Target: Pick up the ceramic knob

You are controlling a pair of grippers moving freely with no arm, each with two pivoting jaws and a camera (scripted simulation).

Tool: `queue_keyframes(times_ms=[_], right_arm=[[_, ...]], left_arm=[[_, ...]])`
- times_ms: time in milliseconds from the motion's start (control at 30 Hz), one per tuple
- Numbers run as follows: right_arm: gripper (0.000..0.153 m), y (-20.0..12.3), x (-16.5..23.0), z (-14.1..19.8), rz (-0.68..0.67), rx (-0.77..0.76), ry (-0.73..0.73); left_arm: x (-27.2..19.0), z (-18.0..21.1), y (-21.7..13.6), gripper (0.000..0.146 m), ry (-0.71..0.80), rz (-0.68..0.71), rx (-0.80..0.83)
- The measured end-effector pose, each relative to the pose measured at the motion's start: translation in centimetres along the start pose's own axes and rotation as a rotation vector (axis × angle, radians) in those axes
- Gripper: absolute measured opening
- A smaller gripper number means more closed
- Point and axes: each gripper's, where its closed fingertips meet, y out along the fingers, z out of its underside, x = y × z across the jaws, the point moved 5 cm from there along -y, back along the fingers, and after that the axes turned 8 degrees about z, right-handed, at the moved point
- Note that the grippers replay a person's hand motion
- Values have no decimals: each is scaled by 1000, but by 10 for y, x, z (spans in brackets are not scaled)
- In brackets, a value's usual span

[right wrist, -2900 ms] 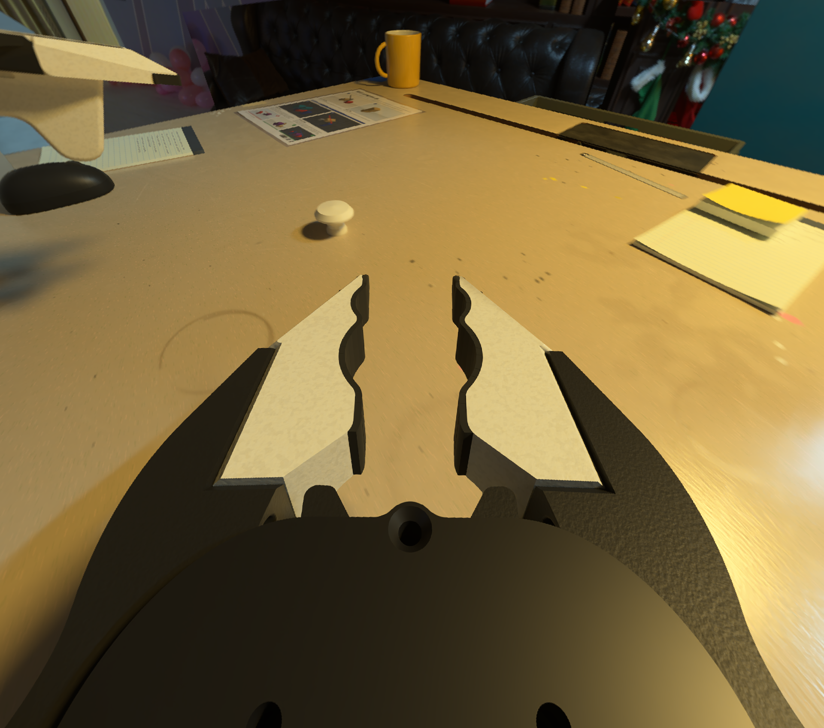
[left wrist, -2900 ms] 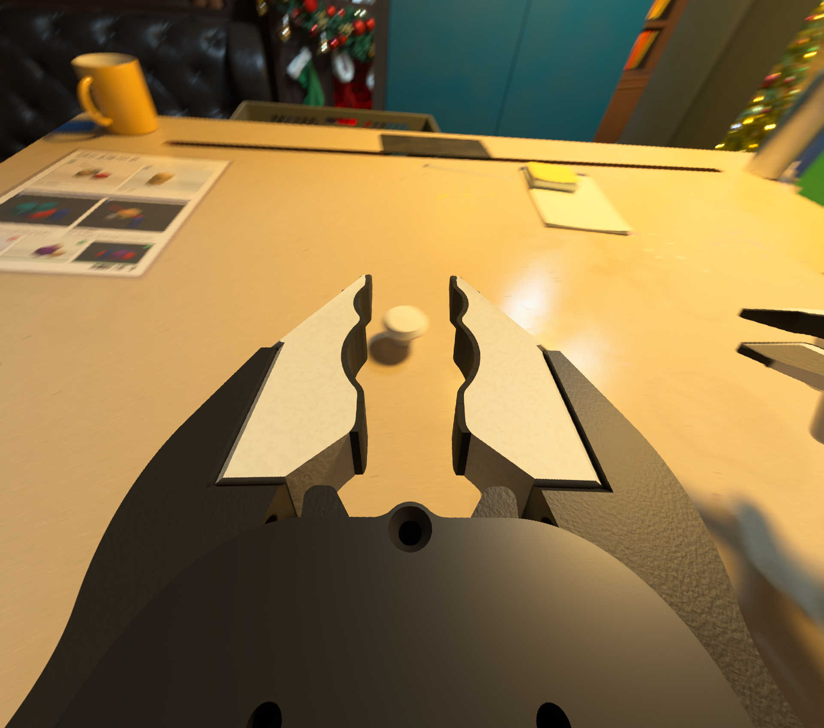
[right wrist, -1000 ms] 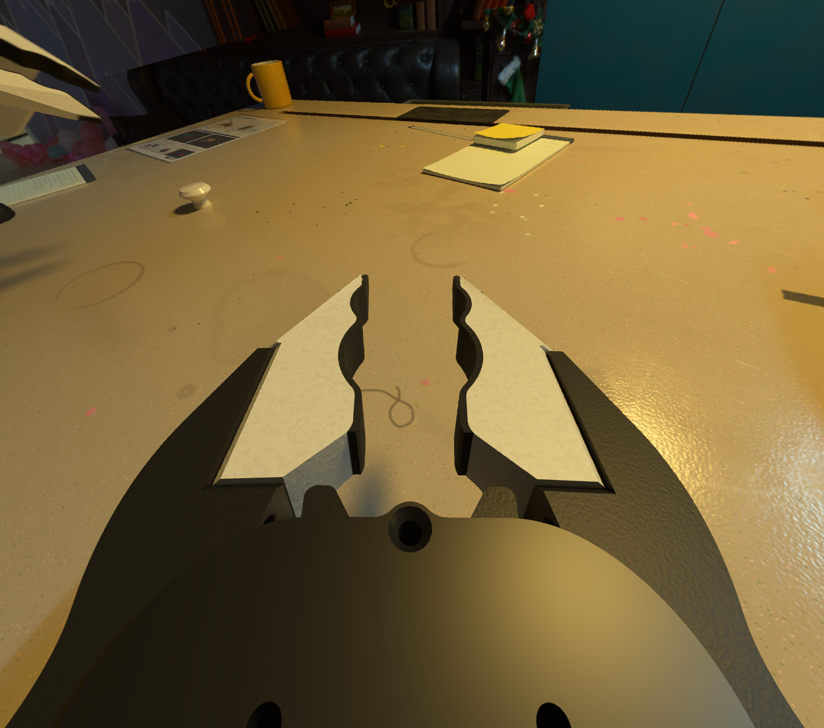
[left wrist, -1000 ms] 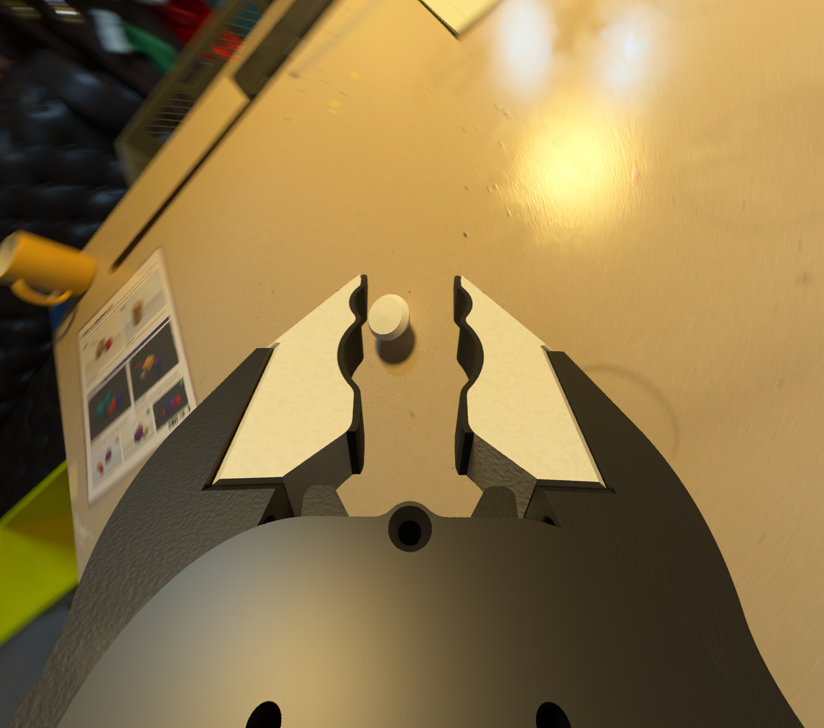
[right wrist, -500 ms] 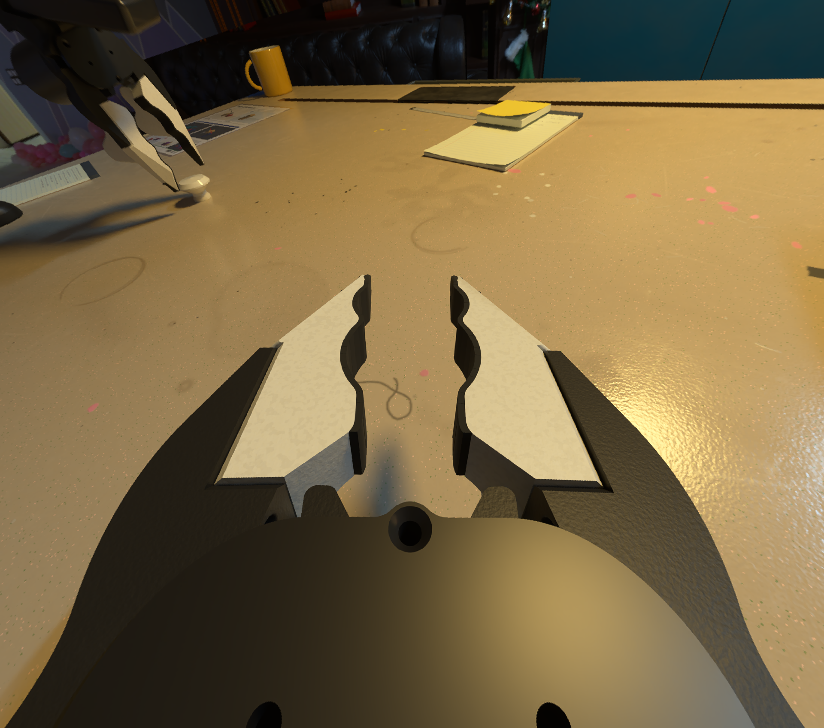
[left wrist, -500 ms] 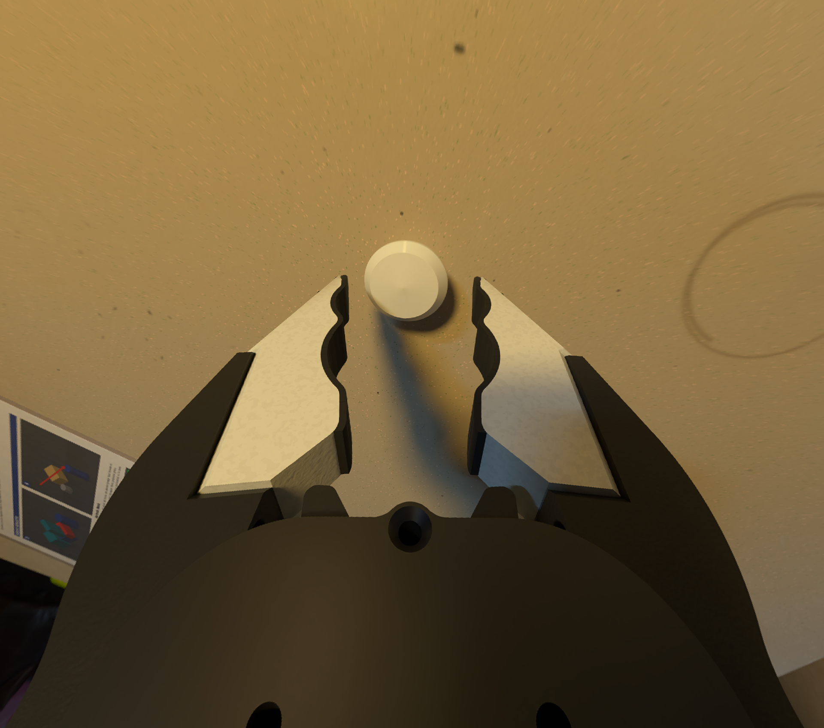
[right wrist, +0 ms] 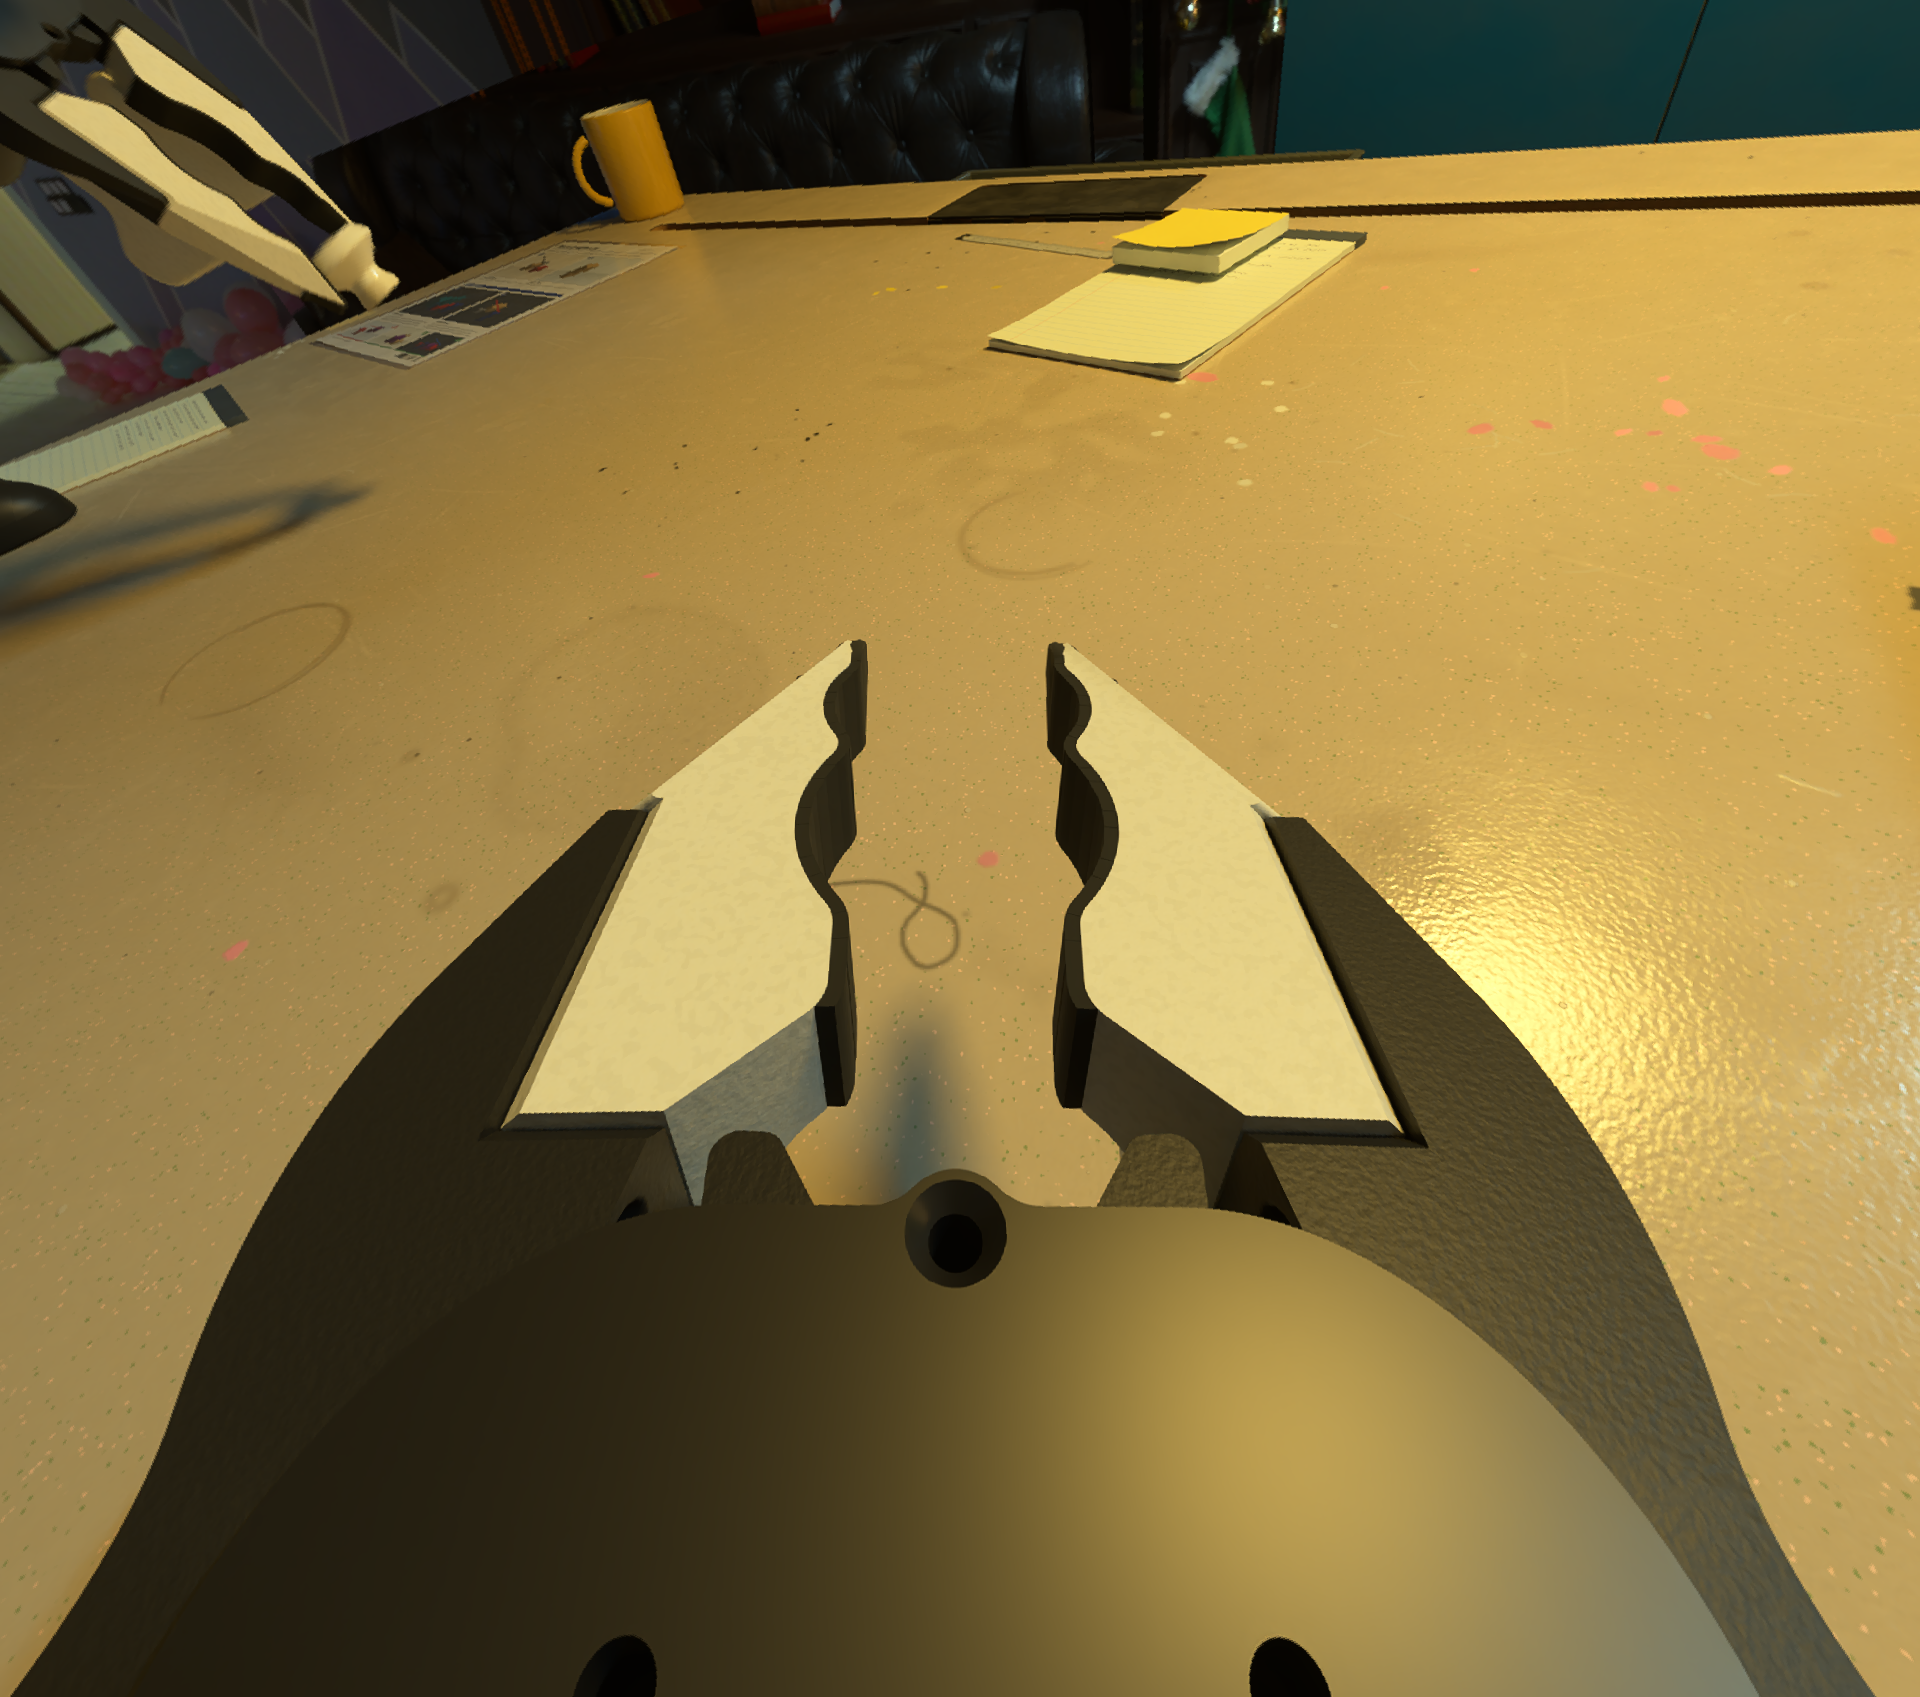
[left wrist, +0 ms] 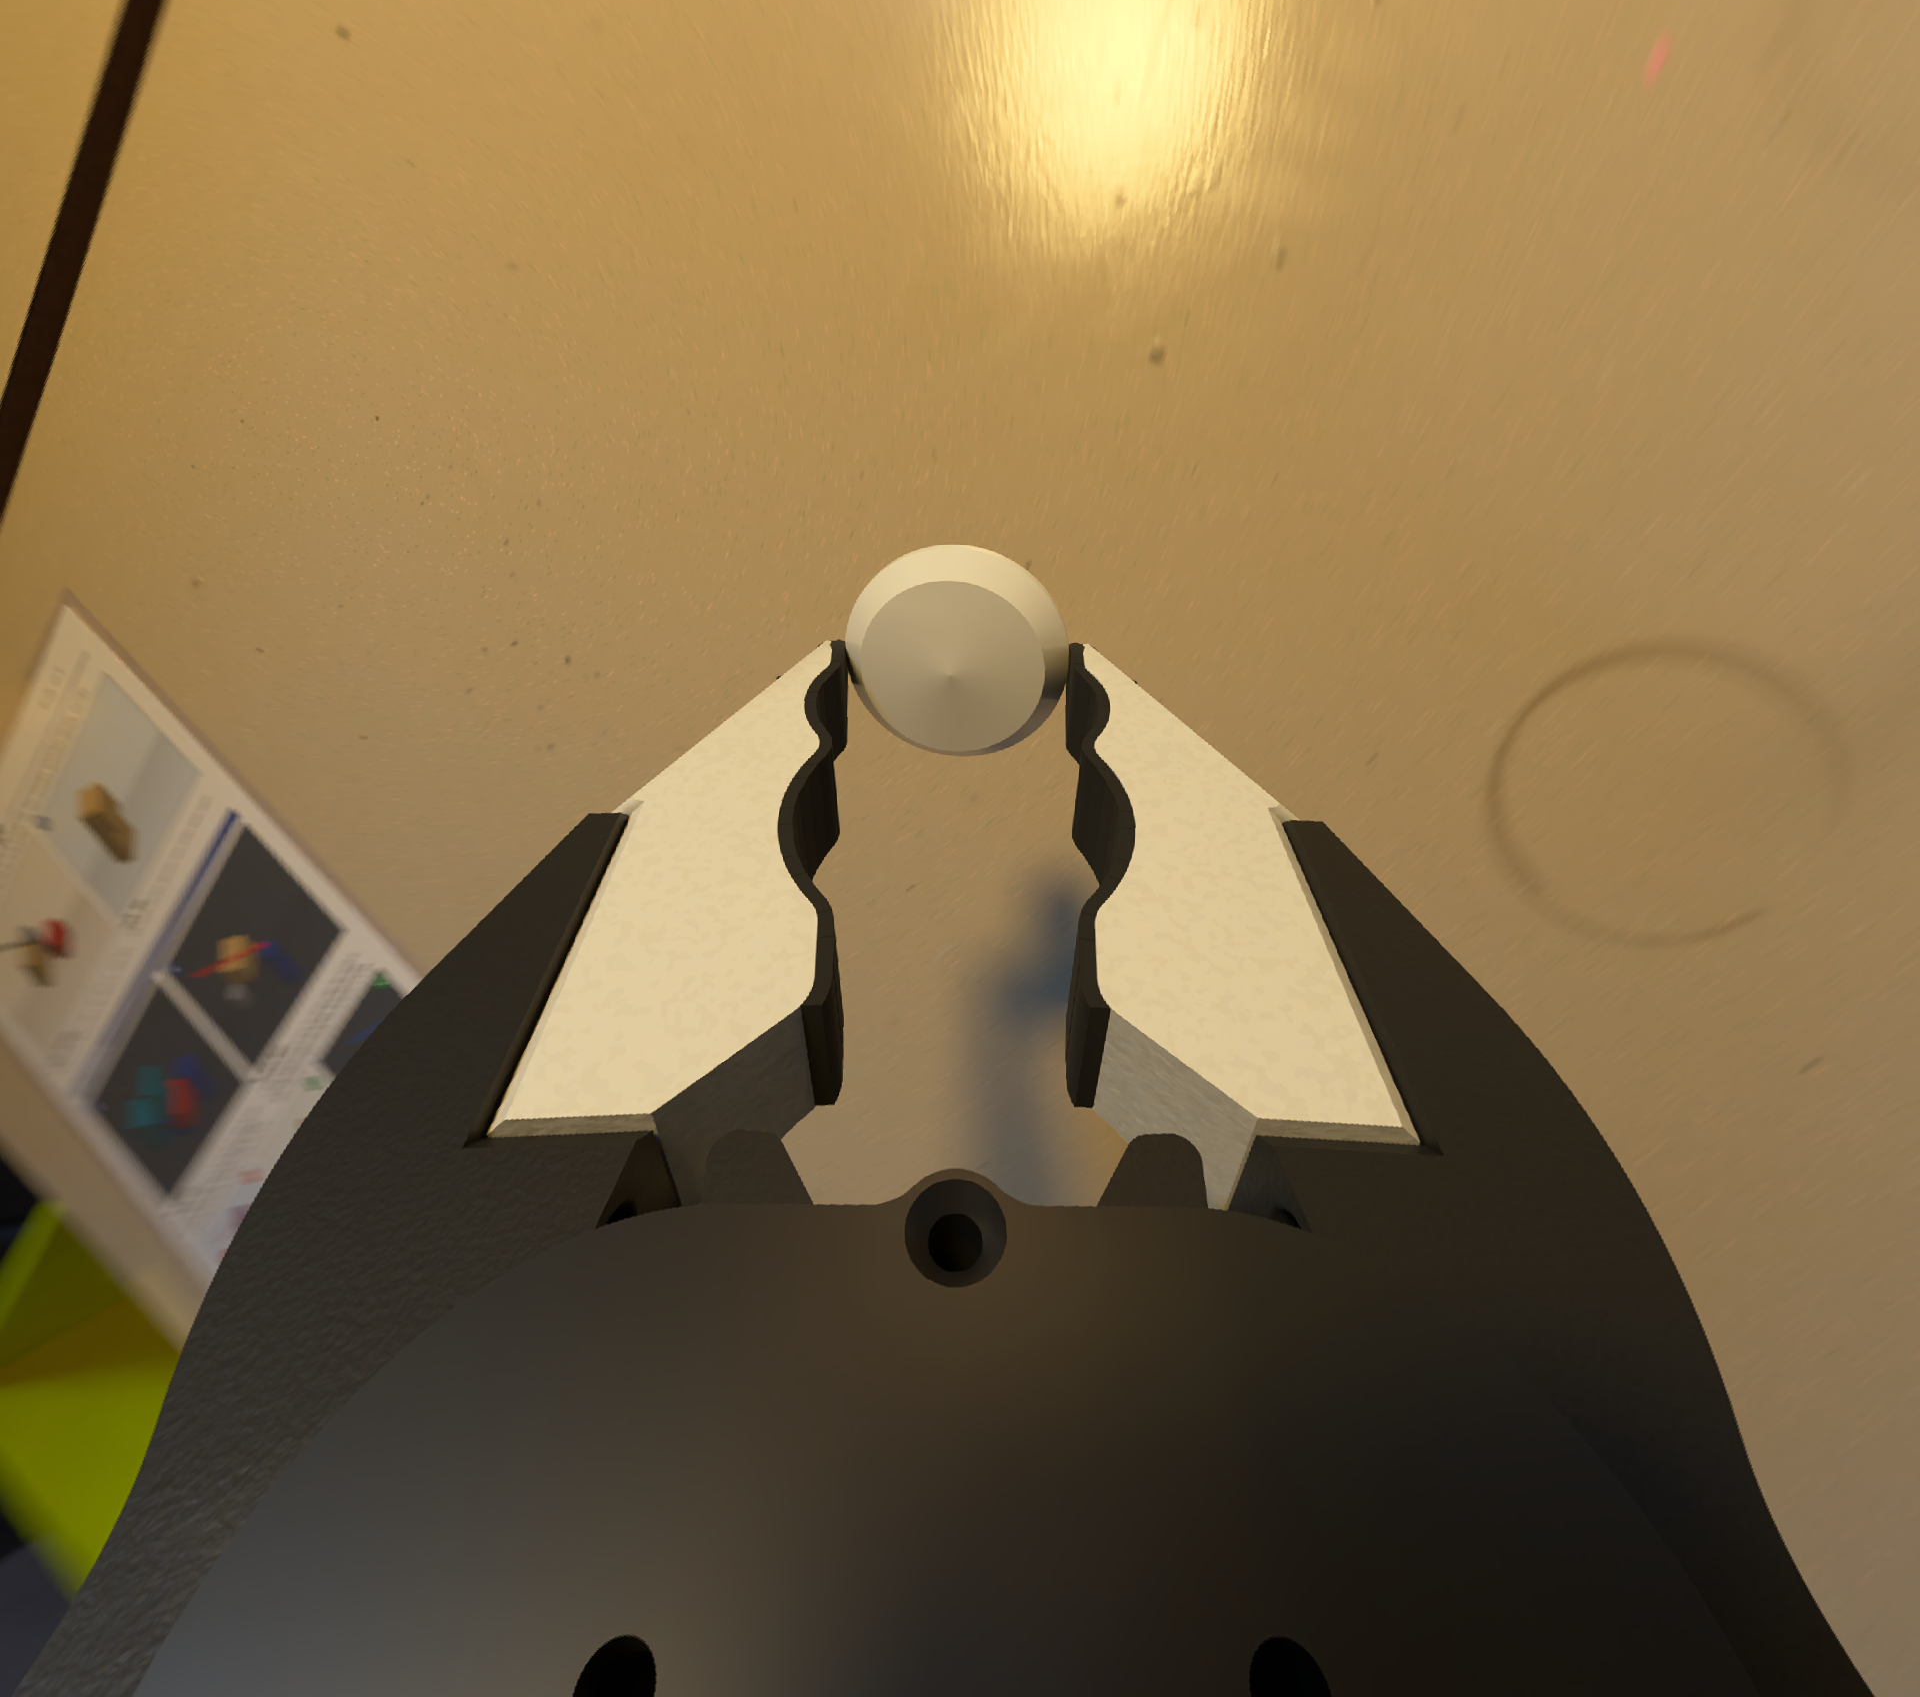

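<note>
Left gripper (left wrist: 956, 660) has closed on and raised the ceramic knob (left wrist: 954, 652); right view shows it airborne.

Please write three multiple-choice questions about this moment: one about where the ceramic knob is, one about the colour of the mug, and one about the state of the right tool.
1. Where is the ceramic knob?
A. Between the fingertips of the left tool
B. On the notepad
C. Inside the mug

2. What colour is the mug?
A. White
B. Yellow
C. Blue

3. What is the state of the right tool?
A. Shut on the knob
B. Shut on a pen
C. Open and empty

Answers:
1. A: both fingertips press the knob's sides, and the right wrist view shows it above the table.
2. B: it stands yellow at the table's far edge.
3. C: bare table shows between its fingers.
</note>
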Motion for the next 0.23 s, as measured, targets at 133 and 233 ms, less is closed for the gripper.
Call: queue_keyframes(times_ms=[133, 233], right_arm=[[34, 0, 1, -1, 1, 13, -17], [34, 5, 1, -2, -7, 70, -22]], left_arm=[[-19, -16, -10, 42, -211, 64, -310], [-38, -38, -7, 42, -364, 203, -514]])
